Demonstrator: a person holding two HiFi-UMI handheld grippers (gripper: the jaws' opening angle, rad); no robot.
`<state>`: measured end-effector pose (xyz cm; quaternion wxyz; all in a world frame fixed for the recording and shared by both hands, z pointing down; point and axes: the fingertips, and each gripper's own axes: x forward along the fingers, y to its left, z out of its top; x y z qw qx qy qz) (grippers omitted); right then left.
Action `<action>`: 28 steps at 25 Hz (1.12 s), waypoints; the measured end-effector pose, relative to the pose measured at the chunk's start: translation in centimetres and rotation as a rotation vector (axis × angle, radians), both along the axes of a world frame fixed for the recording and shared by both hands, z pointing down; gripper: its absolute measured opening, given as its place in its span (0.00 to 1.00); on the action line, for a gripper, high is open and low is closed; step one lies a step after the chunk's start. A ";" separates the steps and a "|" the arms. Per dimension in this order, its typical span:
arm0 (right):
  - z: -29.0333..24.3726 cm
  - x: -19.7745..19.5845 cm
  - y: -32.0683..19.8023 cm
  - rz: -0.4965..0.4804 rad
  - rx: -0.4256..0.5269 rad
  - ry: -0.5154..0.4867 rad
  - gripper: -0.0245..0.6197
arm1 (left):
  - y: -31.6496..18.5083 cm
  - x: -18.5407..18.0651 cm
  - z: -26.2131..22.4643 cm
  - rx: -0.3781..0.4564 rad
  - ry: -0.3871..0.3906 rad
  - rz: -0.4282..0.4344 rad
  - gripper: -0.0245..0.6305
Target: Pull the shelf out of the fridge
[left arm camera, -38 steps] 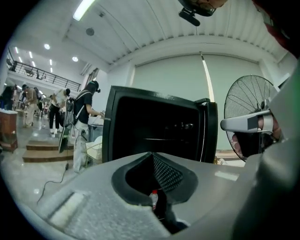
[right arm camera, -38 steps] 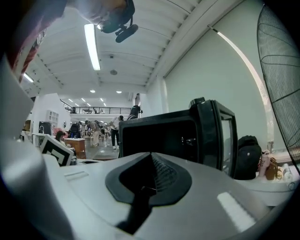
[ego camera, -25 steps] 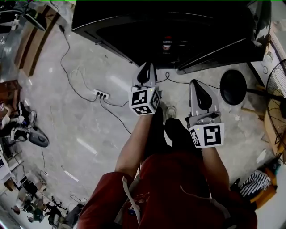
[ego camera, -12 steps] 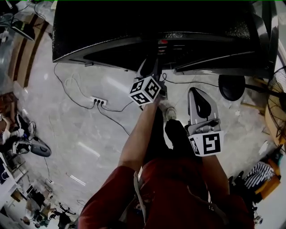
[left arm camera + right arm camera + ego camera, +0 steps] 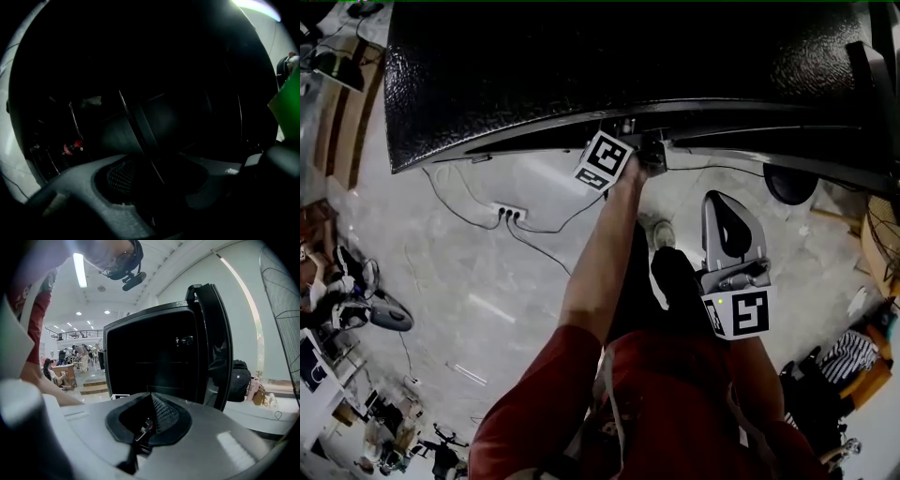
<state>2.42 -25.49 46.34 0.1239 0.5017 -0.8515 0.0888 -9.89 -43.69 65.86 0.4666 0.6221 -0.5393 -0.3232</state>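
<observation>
The black fridge point(image 5: 628, 66) fills the top of the head view, its door point(image 5: 215, 343) swung open. My left gripper point(image 5: 639, 155) reaches into its front, the tips hidden under the top edge. In the left gripper view the inside is dark, and the thin edge of a shelf point(image 5: 136, 122) runs slantwise between the jaws of my left gripper point(image 5: 161, 164). They are opening and stand wide, with neither pad pressing on it. My right gripper point(image 5: 724, 204) hangs back beside my body, shut on nothing point(image 5: 151, 401), and faces the fridge point(image 5: 150, 357).
A small red-capped thing point(image 5: 75, 146) sits low inside the fridge at the left. On the floor lie a power strip point(image 5: 508, 212) with cables and a round black stool point(image 5: 789, 183). My shoe point(image 5: 657, 232) is just before the fridge. A striped bag point(image 5: 839, 361) lies at the right.
My left gripper has moved forward from in front of my body to the fridge's front edge. The fridge now looms larger in the head view. The right gripper has hardly moved.
</observation>
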 end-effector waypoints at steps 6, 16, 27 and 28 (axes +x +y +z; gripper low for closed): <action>0.4 0.6 0.5 -0.001 -0.020 0.024 0.04 | -2.7 0.8 -0.1 0.057 0.082 -0.031 0.29; 0.4 1.5 0.8 -0.025 -0.021 0.046 0.04 | -4.9 0.3 -0.6 0.131 0.187 -0.120 0.09; 0.1 2.7 2.1 -0.021 -0.017 0.035 0.04 | -3.6 0.4 -0.3 0.107 0.298 -0.180 0.06; 0.1 2.8 2.2 -0.022 -0.015 0.033 0.04 | -3.3 0.5 -0.3 0.106 0.301 -0.180 0.06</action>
